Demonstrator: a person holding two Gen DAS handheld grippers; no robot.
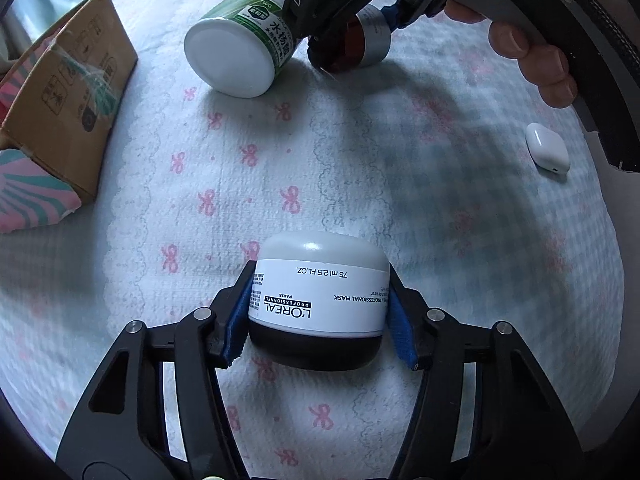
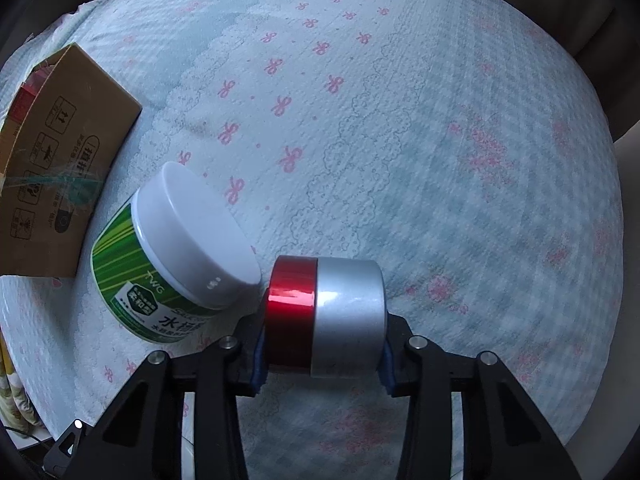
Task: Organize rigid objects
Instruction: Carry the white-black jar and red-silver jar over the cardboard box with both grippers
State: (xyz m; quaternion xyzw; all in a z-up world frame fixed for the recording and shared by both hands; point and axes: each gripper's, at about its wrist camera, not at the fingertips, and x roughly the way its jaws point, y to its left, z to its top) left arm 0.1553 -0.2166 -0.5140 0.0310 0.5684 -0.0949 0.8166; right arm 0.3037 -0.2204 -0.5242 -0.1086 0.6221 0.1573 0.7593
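Jars clamped in both grippers over the bow-print bedspread (image 1: 224, 168).

Left gripper (image 1: 320, 328) was clenched on the L'Oréal mask jar (image 1: 320, 300), white label upside down, above the bedspread. Right gripper (image 2: 322, 356) gripped the red-and-silver jar (image 2: 324, 312) by its ends, just beside the green-labelled tub (image 2: 172, 264), which lay tilted on its side near the cardboard box (image 2: 60, 168). A white earbud case (image 1: 547, 151) lay well apart.
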